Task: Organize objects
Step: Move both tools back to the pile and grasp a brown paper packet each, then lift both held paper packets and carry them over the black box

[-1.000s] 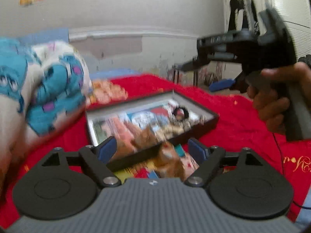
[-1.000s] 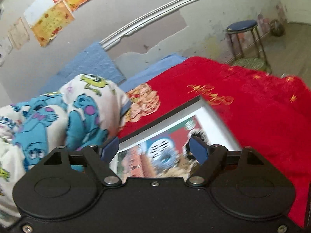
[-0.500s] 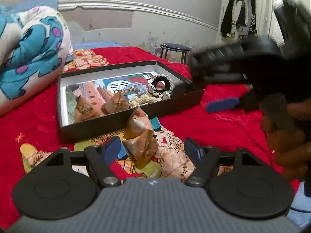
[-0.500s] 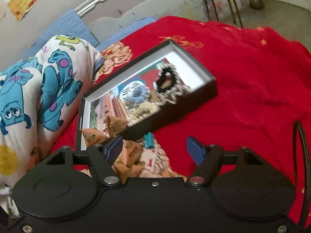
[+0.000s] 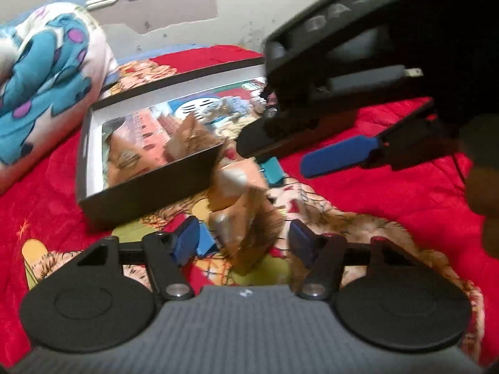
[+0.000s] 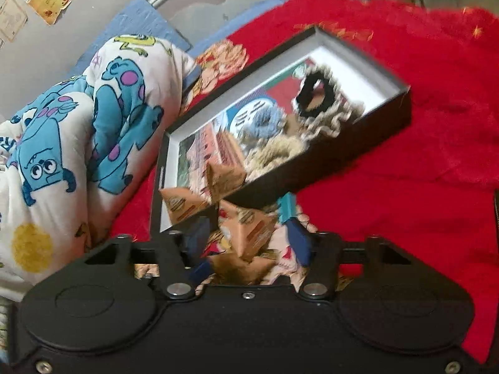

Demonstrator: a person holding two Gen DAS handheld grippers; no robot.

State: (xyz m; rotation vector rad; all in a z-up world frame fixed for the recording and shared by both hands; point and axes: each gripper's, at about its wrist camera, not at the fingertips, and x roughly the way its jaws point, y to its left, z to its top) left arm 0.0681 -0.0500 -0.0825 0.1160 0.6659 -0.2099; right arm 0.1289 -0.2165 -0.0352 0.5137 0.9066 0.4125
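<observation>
A black shallow box [image 5: 146,187] [image 6: 352,152] lies on the red bedspread; inside are brown triangular packets [image 5: 187,137] [image 6: 184,205], hair scrunchies [image 6: 315,93] and fluffy bits. Two more brown triangular packets [image 5: 240,199] [image 6: 249,230] lie in front of the box beside a teal piece [image 5: 273,168] [image 6: 287,205]. My left gripper [image 5: 243,243] is open with the loose packets between its fingers. My right gripper [image 6: 249,240] is open around the same packets; in the left wrist view it [image 5: 333,155] hovers over the box's right end.
A rolled blanket with blue monster print [image 5: 40,71] [image 6: 78,143] lies left of the box. The red bedspread [image 6: 421,143] stretches right. A wall [image 5: 193,9] runs behind the bed. A blue piece [image 5: 204,243] lies by my left finger.
Both grippers have come down and closer to the loose packets in front of the box. The right gripper has moved across the left view, over the box's right end.
</observation>
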